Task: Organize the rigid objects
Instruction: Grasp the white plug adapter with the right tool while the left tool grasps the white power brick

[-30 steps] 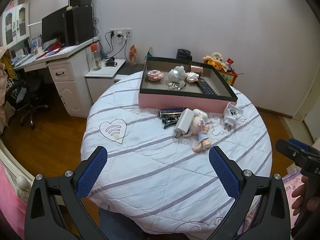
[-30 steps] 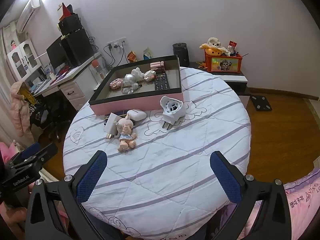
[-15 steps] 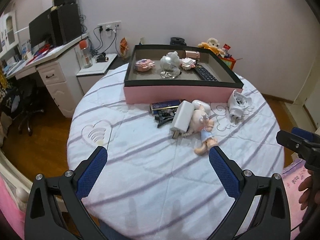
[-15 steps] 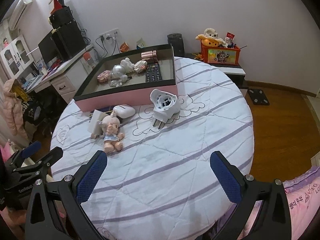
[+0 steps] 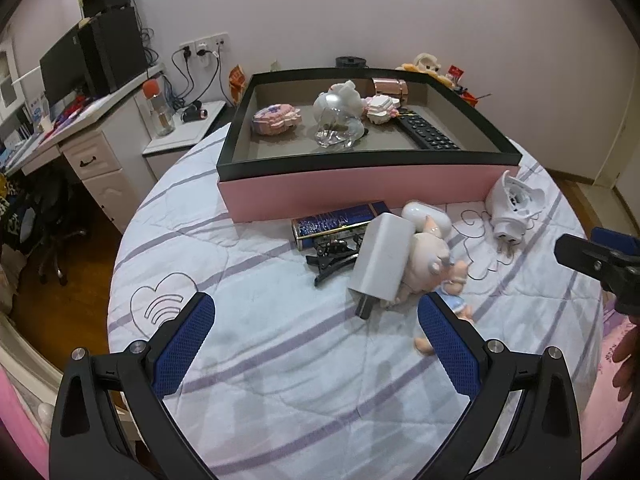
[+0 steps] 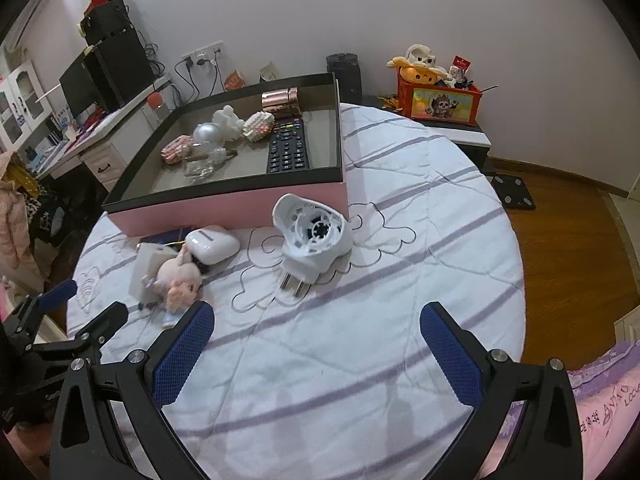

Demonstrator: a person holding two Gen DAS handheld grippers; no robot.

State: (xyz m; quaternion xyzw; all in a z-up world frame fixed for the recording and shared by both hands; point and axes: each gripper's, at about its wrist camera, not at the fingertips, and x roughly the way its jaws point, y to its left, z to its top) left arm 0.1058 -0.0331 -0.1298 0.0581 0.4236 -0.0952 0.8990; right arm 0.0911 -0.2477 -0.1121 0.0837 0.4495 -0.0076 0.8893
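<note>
Left wrist view: tray (image 5: 360, 194) at upper centre holds several items; charger (image 5: 382, 266), doll (image 5: 430, 260) and plug (image 5: 514, 208) remain on worktop (image 5: 280, 360); both hand-held grippers (image 5: 316, 336) (image 6: 316, 338) open, empty.

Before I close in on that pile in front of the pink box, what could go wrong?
1. The white charger leans on the doll, with the earbud case touching them. Gripping one will likely drag or tip the others.
2. The black hair clip lies half under the charger and the blue tin, so it could snag.
3. Both tongs, left and right, are open and near each other; they might collide over the pile.
</note>
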